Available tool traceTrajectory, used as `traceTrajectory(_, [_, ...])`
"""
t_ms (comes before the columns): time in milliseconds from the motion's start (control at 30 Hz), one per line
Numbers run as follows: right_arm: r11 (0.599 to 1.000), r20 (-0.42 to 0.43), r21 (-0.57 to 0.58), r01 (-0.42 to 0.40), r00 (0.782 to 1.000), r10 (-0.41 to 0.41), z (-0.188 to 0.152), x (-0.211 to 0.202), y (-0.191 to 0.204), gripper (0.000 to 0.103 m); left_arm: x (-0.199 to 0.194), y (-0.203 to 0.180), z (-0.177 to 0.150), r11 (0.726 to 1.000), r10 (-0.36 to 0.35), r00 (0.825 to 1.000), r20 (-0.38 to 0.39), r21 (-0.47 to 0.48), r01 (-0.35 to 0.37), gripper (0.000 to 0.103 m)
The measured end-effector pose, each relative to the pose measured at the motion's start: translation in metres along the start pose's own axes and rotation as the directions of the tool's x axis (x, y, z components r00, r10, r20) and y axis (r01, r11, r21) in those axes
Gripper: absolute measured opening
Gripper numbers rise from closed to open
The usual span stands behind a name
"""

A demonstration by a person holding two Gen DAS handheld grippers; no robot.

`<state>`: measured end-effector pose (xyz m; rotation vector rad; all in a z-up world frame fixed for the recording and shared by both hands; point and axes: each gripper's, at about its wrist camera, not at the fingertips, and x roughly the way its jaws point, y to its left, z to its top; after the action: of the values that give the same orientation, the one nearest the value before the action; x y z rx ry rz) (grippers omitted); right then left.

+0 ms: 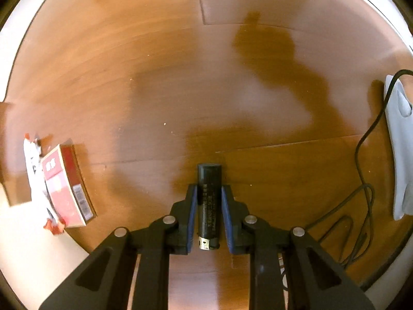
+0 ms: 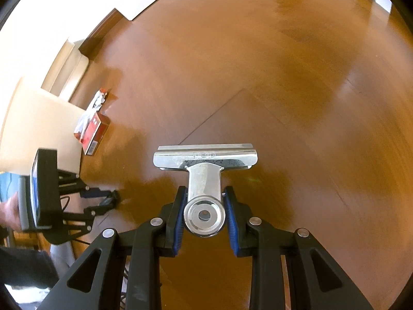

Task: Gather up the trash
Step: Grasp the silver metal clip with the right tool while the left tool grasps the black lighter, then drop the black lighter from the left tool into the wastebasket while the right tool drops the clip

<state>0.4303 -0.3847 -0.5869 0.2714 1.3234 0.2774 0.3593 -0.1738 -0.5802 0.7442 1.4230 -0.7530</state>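
This looks like a lived-in room of a home. A glossy reddish-brown wood plank floor [image 2: 271, 82] fills both views, its board seams running diagonally. At the upper left of the right wrist view, a white wall with a dark brown skirting board [image 2: 102, 29] meets the floor. Small household litter lies about: a red and white cardboard packet [image 1: 67, 186] beside a crumpled white and red wrapper [image 1: 34, 170] at the left edge of the left wrist view. At its right edge, a thin black cable [image 1: 361, 180] loops across the boards next to a pale grey slipper-like object [image 1: 400, 149].
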Motion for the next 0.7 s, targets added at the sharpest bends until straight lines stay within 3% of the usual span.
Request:
traceTrajectory(100, [1.0,0.004,0.001,0.012,1.0,-0.012,0.003,-0.01,0.002,0.029,-0.033,0.012,-0.017,0.989,-0.021,0.996,0.091,-0.145,0.034,0.018])
traceTrajectory(233, [0.999,0.031,-0.02,0.035,0.999,-0.034,0.008,-0.042,0.021,0.029,-0.124,0.038,-0.037,0.937,0.031,0.963,0.269,-0.342,0.065,0.018])
traceTrajectory(367, [0.997,0.059,-0.069,0.041,0.998,-0.037,0.013,-0.084,0.056,0.029,-0.236,0.084,-0.074,0.846,0.165,0.897,0.409,-0.526,0.084,0.018])
traceTrajectory(467, [0.992,0.094,-0.125,0.034,0.995,-0.022,0.019,-0.126,0.097,0.029,-0.298,0.122,-0.102,0.786,0.272,0.852,0.448,-0.614,0.072,0.018])
traceTrajectory(533, [0.983,0.116,-0.18,0.045,0.993,-0.024,0.022,-0.151,0.128,0.029,-0.327,0.146,-0.127,0.728,0.329,0.828,0.455,-0.68,0.085,0.018])
traceTrajectory(600, [0.972,0.128,-0.227,0.057,0.991,-0.028,0.024,-0.17,0.155,0.029,-0.34,0.16,-0.149,0.672,0.373,0.818,0.439,-0.735,0.088,0.018])
traceTrajectory(700, [0.953,0.137,-0.293,0.076,0.99,-0.036,0.027,-0.195,0.197,0.029,-0.326,0.187,-0.173,0.616,0.388,0.839,0.381,-0.785,0.072,0.018])
